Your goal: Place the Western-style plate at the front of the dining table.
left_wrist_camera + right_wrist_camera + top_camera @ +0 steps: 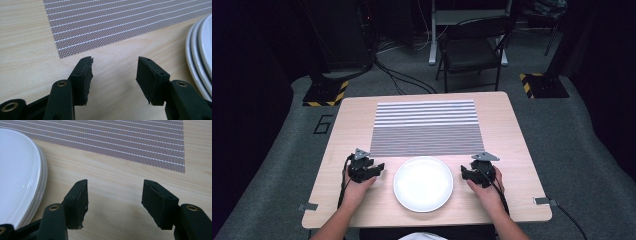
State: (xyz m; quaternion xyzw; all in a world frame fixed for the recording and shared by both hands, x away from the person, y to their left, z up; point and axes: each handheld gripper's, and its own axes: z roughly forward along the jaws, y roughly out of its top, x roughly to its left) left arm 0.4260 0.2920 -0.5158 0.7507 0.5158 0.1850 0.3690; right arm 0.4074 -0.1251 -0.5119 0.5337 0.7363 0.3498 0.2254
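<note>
Plate [423, 183] between two claws (both agape), placemat [426, 127] beyond

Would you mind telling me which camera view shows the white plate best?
The high view: the whole round plate shows, lying between both grippers. The left gripper view catches just its stacked-looking rim at the right edge; the right gripper view shows one side of it.

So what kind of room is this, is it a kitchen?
Probably not a kitchen. It looks like a lab or studio for recording tasks: dark walls, cables on the grey floor, stands with yellow-black bases and a folding chair. The wooden table holds just a striped placemat and stacked white plates.
</note>
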